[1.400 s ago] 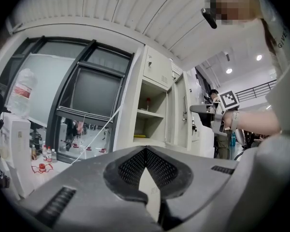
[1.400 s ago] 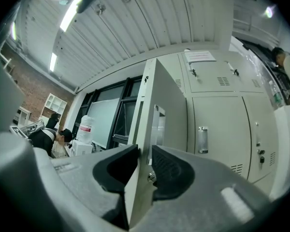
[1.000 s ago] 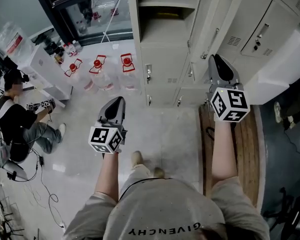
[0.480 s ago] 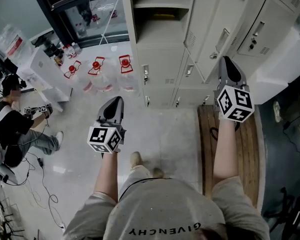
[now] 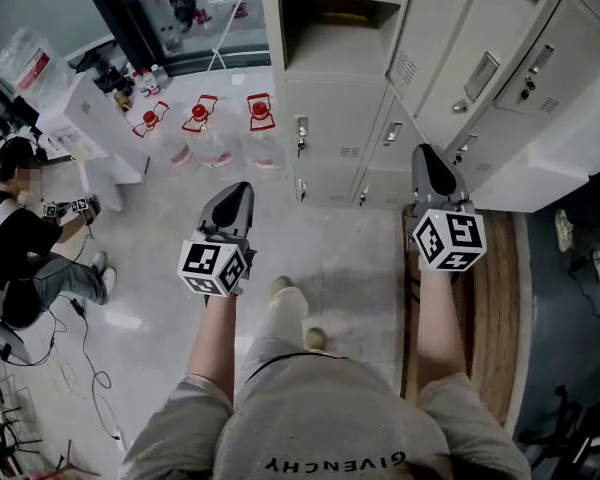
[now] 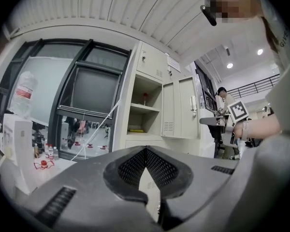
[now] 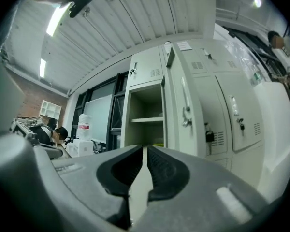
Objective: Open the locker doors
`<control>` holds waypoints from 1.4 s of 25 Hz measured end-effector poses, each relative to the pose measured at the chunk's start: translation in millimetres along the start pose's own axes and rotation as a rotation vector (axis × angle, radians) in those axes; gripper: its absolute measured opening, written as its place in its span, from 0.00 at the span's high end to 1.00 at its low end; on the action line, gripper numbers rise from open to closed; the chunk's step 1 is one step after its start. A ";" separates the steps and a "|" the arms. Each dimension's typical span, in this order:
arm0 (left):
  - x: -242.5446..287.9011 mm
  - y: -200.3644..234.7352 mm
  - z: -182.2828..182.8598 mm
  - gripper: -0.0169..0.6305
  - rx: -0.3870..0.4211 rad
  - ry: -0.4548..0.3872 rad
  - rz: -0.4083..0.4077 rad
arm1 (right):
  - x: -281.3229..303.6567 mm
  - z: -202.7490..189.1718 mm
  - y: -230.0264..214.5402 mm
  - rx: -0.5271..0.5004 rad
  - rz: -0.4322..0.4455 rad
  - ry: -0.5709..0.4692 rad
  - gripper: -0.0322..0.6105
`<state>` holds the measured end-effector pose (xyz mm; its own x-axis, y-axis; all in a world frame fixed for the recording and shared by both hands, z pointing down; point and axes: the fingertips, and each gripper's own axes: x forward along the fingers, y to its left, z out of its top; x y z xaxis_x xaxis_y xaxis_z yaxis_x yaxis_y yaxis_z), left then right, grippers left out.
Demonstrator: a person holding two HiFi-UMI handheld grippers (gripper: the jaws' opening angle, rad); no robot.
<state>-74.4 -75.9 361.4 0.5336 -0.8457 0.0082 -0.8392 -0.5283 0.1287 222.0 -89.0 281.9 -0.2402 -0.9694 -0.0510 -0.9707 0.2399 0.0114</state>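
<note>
One upper locker door [image 5: 442, 33] stands open; the lower doors [image 5: 340, 118] are shut.

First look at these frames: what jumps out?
Two grippers with marker cubes sit mid-frame in the head view. The left gripper is over the pale floor. The right gripper is close to the lockers, its jaws just closing to a slit on nothing. The grey lockers fill the top, one compartment open. At left, red-capped water jugs stand near a seated person.
</note>
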 end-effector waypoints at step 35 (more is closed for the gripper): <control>199.4 160.1 -208.6 0.98 -0.218 0.170 -0.058 | 313.2 -352.5 135.7 0.136 0.309 0.354 0.76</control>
<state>-80.6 -313.3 590.5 0.6055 -0.7799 0.1586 -0.7744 -0.5313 0.3436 14.7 -378.5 619.5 -0.5258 -0.8043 0.2768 -0.8505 0.5012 -0.1594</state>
